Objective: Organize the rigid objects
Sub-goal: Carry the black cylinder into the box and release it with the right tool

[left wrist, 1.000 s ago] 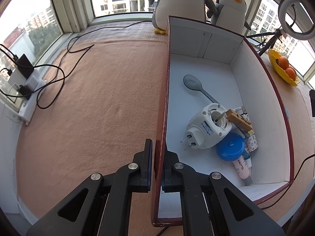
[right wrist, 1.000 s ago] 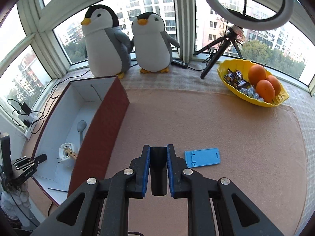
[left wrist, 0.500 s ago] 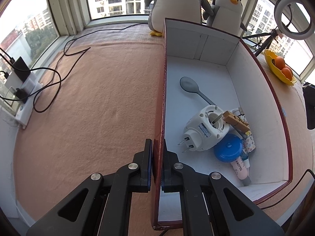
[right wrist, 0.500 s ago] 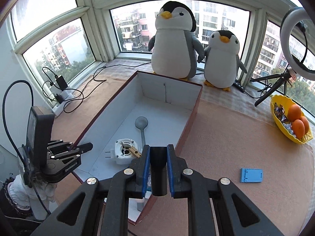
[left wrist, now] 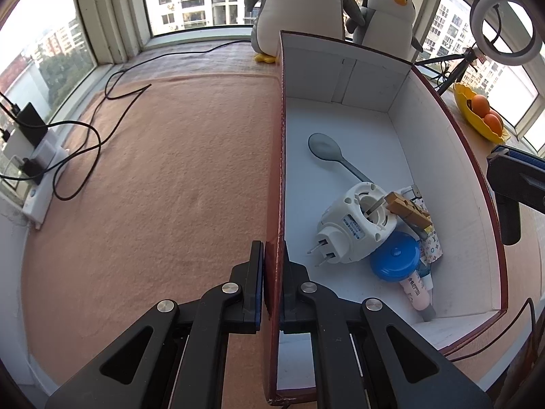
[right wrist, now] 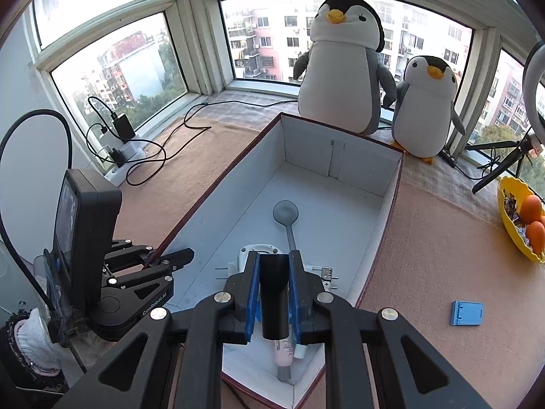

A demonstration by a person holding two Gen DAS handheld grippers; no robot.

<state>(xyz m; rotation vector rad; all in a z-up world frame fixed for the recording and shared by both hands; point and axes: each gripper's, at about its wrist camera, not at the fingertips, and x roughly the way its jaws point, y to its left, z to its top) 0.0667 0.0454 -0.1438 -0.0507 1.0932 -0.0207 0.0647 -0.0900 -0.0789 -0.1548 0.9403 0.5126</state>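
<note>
Right gripper (right wrist: 275, 294) clamps a black cylinder (right wrist: 274, 298) above the near end of the box (right wrist: 385, 218); a second ago it was over the mat near the blue stand (right wrist: 466, 312). Left gripper (left wrist: 271, 284) pinches the box's left wall, unchanged. Risk: dropped here, the cylinder hits the piled plug adapter (left wrist: 354, 226) and tubes, then rolls.

Daylight pours through the tall white-framed bay windows (right wrist: 344, 37) wrapping around me, with apartment blocks outside. A peach-pink fuzzy mat (left wrist: 170, 177) covers the wide sill. Two grey-and-white plush penguins (right wrist: 344, 68) stand against the glass. To my left, a white power strip (left wrist: 30, 170) trails black cables (left wrist: 112, 102). To my right stands a white ring light on a black tripod (left wrist: 500, 24).
</note>
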